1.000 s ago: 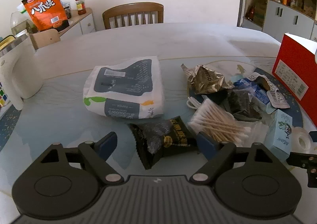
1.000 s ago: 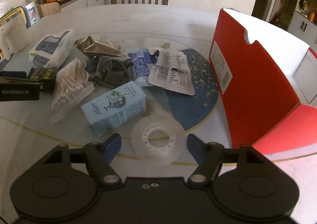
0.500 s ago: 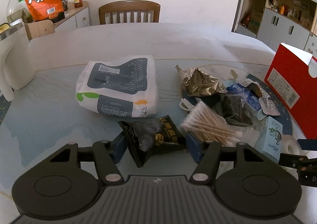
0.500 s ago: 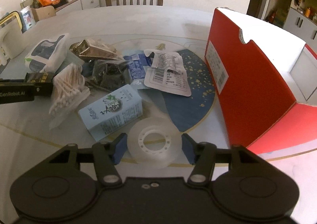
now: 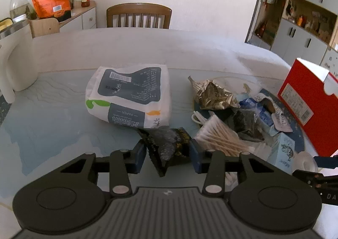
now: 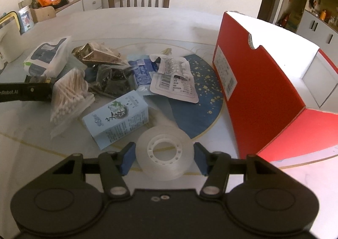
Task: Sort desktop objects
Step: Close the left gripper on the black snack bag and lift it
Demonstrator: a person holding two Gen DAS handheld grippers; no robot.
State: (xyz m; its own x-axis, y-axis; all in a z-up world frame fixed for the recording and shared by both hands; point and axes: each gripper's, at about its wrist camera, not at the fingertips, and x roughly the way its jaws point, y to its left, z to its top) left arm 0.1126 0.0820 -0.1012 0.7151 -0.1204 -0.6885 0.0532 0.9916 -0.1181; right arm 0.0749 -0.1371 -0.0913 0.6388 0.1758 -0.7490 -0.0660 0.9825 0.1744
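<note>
In the left wrist view my left gripper (image 5: 168,154) has its jaws closing on a black snack packet (image 5: 169,146). Both blue pads press its sides and the packet is buckled into a fold between them. In the right wrist view my right gripper (image 6: 164,157) is shut on a clear tape roll (image 6: 164,168) that lies flat on the glass table (image 6: 190,36), a pad against each side. Beyond the tape lie a light blue carton (image 6: 118,118), a bag of cotton swabs (image 6: 67,91) and several wrappers. A red box (image 6: 257,82) stands open to the right.
A white tissue pack (image 5: 128,95) lies just beyond the black packet, a gold wrapper (image 5: 211,93) to its right. A white kettle (image 5: 14,59) stands at the table's left edge. A wooden chair (image 5: 138,15) is at the far side.
The left jaws have closed in from wide apart onto the black packet, which has crumpled. The right jaws narrowed onto the tape roll, then held still.
</note>
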